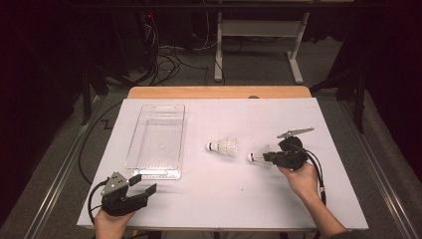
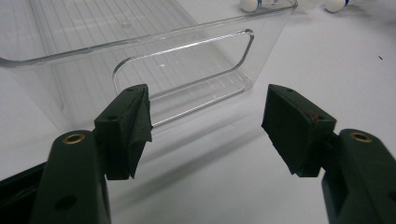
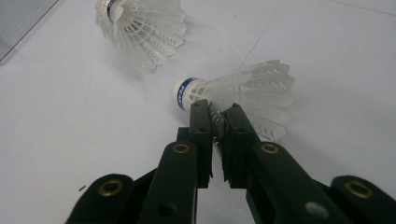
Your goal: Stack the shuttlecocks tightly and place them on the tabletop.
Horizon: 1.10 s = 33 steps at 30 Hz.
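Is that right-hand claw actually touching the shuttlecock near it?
Touching. In the right gripper view the right gripper has its jaws pinched on the skirt of the nearer shuttlecock.

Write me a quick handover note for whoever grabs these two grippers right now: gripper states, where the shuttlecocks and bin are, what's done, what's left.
Right gripper: jaws pinched on the skirt of the near shuttlecock, which lies on the white table.
Left gripper: open, holding nothing, facing the handle end of the clear bin.
Second shuttlecock: lies loose on the table between the bin and the gripped one.
Done: one shuttlecock gripped. The bin holds no shuttlecock.
Left, probably: carry the gripped shuttlecock to the bin, then fetch the second.
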Available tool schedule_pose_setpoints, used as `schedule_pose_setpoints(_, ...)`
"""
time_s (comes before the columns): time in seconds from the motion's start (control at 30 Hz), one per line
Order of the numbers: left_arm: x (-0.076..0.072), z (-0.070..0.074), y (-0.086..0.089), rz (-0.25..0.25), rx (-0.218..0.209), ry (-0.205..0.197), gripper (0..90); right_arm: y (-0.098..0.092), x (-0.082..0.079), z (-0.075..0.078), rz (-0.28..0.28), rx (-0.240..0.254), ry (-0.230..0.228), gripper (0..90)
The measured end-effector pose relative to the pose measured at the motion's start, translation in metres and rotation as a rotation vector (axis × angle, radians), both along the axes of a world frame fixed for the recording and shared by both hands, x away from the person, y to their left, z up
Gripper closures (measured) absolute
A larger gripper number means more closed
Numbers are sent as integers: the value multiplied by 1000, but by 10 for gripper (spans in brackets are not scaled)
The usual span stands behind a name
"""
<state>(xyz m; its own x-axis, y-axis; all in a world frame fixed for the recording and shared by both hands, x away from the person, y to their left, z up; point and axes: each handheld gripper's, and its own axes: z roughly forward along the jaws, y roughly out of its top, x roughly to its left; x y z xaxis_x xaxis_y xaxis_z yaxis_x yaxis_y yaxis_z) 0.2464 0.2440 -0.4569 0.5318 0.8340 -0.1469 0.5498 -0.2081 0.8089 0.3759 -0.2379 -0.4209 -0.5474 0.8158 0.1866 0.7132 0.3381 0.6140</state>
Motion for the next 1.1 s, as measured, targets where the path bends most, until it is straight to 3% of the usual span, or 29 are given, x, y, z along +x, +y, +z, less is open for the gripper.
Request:
schedule_pose_setpoints(0.17, 0, 0, 0, -1, 0, 0, 333, 1, 0, 1, 18, 5, 1, 900)
schedule_pose_setpoints(0.7, 0, 0, 0, 1, -2, -3, 333, 10, -1, 9, 69, 23, -25, 900)
schedule_pose_setpoints(1.1, 0, 0, 0, 1, -2, -2, 333, 19, 4, 10, 77, 39, -31, 900)
